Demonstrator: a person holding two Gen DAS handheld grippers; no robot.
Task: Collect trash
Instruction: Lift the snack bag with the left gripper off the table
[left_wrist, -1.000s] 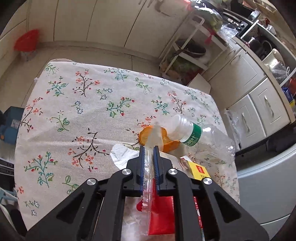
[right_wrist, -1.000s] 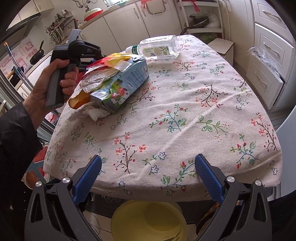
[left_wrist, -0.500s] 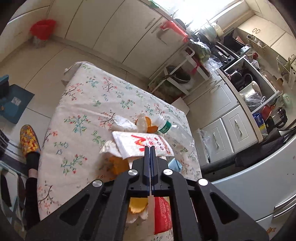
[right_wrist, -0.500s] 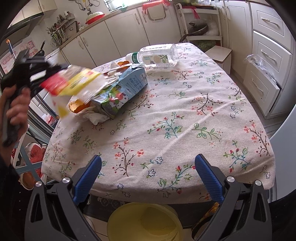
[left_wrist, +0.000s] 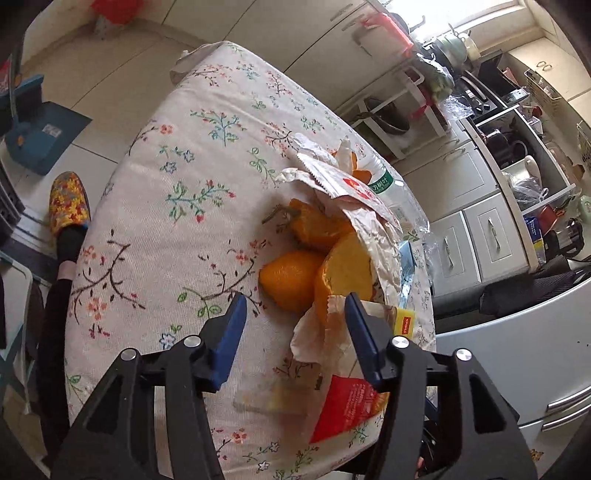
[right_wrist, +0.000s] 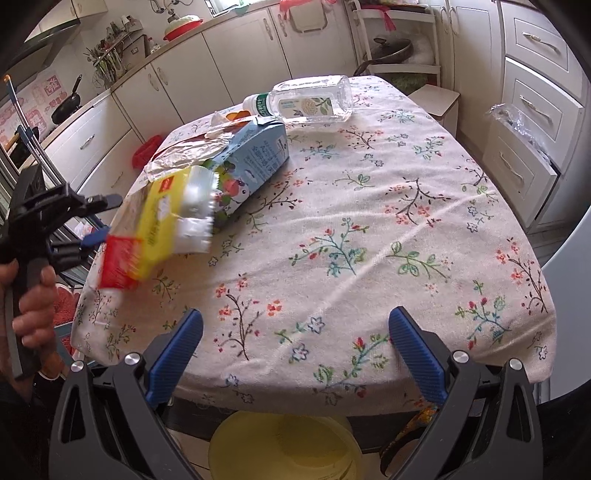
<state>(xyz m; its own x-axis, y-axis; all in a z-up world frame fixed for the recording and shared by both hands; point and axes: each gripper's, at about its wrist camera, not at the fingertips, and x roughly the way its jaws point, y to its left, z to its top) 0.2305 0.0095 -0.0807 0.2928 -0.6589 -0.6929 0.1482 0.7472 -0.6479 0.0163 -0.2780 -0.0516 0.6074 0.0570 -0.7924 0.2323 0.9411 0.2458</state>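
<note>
Floral cloth: the counter (right_wrist: 424, 206) is covered by it, and most of the surface is bare of trash.
Yellow bin: a bin (right_wrist: 284, 446) is seen below the near counter edge, under the right gripper (right_wrist: 295, 339).
Trash pile: a clear bottle (right_wrist: 314, 96), a blue carton (right_wrist: 255, 162), crumpled paper (left_wrist: 373, 229) and orange peel (left_wrist: 291, 278) are gathered toward the far left corner.
Snack wrapper: a red and yellow wrapper (right_wrist: 159, 229) is seen blurred in mid-air just off the left gripper (left_wrist: 291, 325), beyond the counter's left edge.
Left fingers: they are opening, with nothing pressed between them.
Right fingers: they are held wide apart over the near edge, empty.
Risk: the light wrapper is judged likely to drift and land on the floor, since the bin sits well apart from the release.
</note>
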